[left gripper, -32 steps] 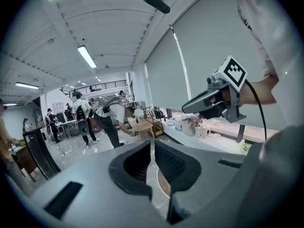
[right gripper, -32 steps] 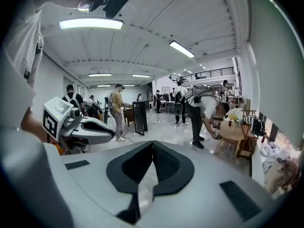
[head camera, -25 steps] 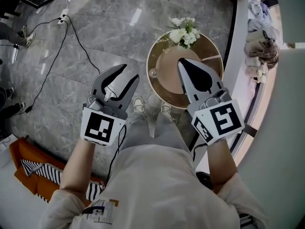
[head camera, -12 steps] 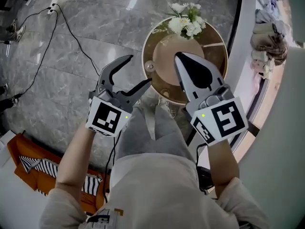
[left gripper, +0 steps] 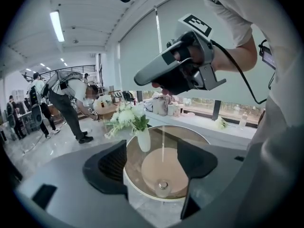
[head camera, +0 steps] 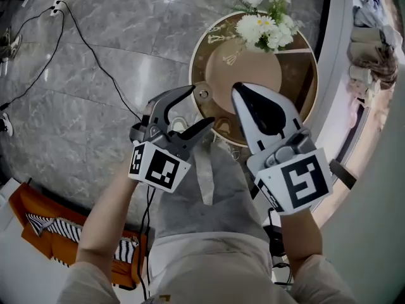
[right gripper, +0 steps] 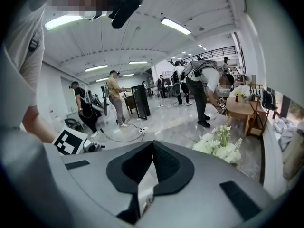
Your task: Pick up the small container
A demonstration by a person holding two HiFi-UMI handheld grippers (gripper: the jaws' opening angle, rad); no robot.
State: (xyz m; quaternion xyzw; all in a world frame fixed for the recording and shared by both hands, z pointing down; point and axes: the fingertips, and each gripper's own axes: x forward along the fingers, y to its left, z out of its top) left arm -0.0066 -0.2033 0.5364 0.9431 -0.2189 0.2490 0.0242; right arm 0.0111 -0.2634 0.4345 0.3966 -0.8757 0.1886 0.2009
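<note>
**Lining up the open left gripper on the small container**

Seen from the head view, the left gripper point(head camera: 201, 104) is held over the near-left edge of the round glass table point(head camera: 197, 56) with its jaws spread wide. They have just been opening, and nothing is pressed between them. The small container point(head camera: 204, 95) stands upright on the glass close to that rim. In the left gripper view the container point(left gripper: 163, 186) is framed in the gap between the two pads, ahead of them and apart from both.

The container is judged to be light and rigid, with smooth sides and a shiny cap, so a slip is to be expected if it is pinched at the top. Hold is best taken across the body, below the cap, with the pads square to its sides. Because it sits near the edge, a careless nudge could send it off the table.

To the right, the right gripper point(head camera: 238, 94) is closed tight with nothing in it. A vase of white flowers point(head camera: 266, 27) stands at the far rim, well apart from the container.
</note>
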